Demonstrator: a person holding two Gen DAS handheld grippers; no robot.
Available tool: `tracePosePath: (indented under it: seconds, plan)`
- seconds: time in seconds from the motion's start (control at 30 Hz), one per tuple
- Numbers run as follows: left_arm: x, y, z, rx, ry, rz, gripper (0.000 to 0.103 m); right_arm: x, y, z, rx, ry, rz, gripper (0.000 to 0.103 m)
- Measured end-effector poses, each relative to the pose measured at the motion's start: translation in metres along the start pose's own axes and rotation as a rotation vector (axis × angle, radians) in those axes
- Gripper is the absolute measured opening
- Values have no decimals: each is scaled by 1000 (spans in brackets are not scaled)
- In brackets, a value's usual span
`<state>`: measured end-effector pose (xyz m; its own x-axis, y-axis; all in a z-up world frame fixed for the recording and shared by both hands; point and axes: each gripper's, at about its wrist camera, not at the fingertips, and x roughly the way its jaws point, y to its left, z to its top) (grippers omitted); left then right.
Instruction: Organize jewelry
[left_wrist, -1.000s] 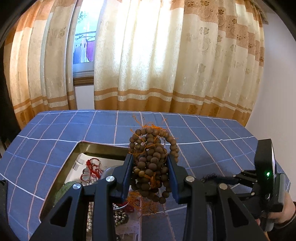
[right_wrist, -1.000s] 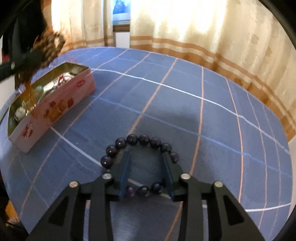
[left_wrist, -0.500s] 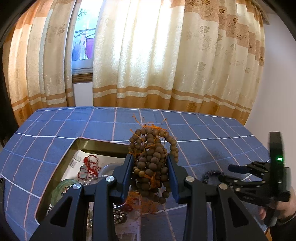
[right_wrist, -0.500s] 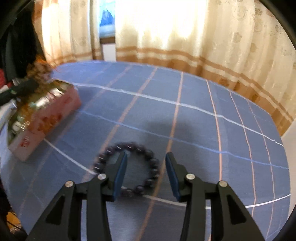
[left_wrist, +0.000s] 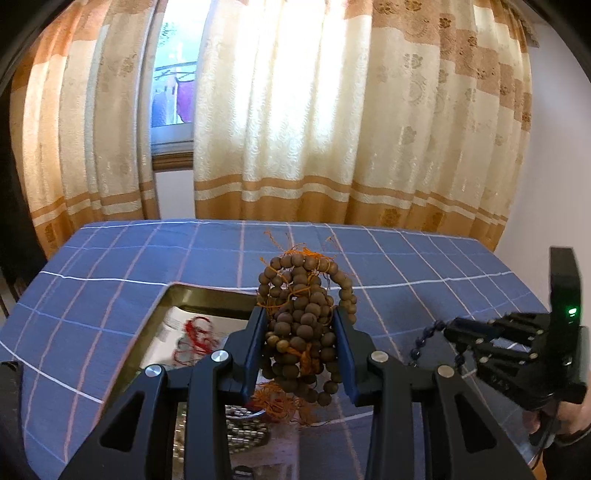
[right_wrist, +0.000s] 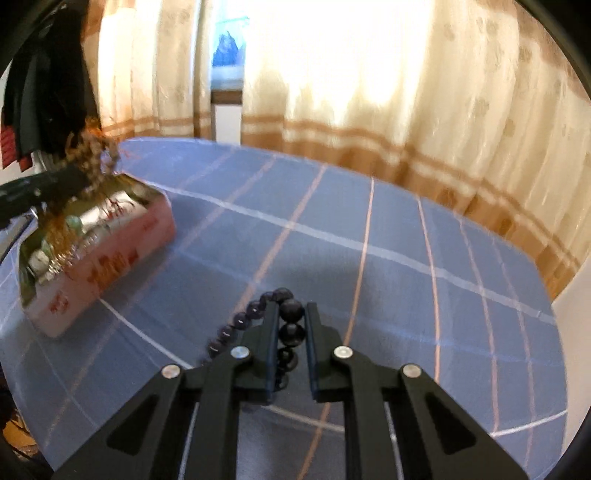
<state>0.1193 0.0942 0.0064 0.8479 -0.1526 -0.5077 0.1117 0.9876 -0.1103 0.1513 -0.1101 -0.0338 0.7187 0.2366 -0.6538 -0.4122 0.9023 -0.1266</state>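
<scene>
Beads fill both sets of jaws. The left gripper (left_wrist: 300, 345) is clamped on a bunched strand of brown wooden beads (left_wrist: 304, 317) with frayed orange thread, held above the near end of the open tin (left_wrist: 173, 295). The right gripper (right_wrist: 290, 336) is nearly closed on a dark bead bracelet (right_wrist: 290, 325), one bead pinched between the blue pads while the rest of the loop hangs to the left, apparently just off the blue checked tablecloth (right_wrist: 406, 266).

Judging by the tin, the job is well on: red cord jewelry (left_wrist: 195, 332), a chain of silvery beads (left_wrist: 240, 428) and other pieces already lie inside. What is left appears to be dropping the brown strand in, then carrying the bracelet across to join it.

Only the left wrist view looks down into the tin and shows the right gripper from the side with its dangling beads. Only the right wrist view shows the tin's pink printed wall (right_wrist: 110, 266) and the bare cloth between bracelet and tin.
</scene>
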Motion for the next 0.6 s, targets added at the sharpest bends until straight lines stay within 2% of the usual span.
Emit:
tracePosePath:
  seconds: [0.2,0.37,0.6]
  plan:
    - [-10,22,3,-24,-15,37,37,-26,39,34,-114,-97,-34,15]
    - [-13,39,0,-42,-9,64,37,-34,67,58,-162,-149,5,15]
    - [-13,58,-5,-65,11,96,37,-38,116,88,-232,-207,102,15]
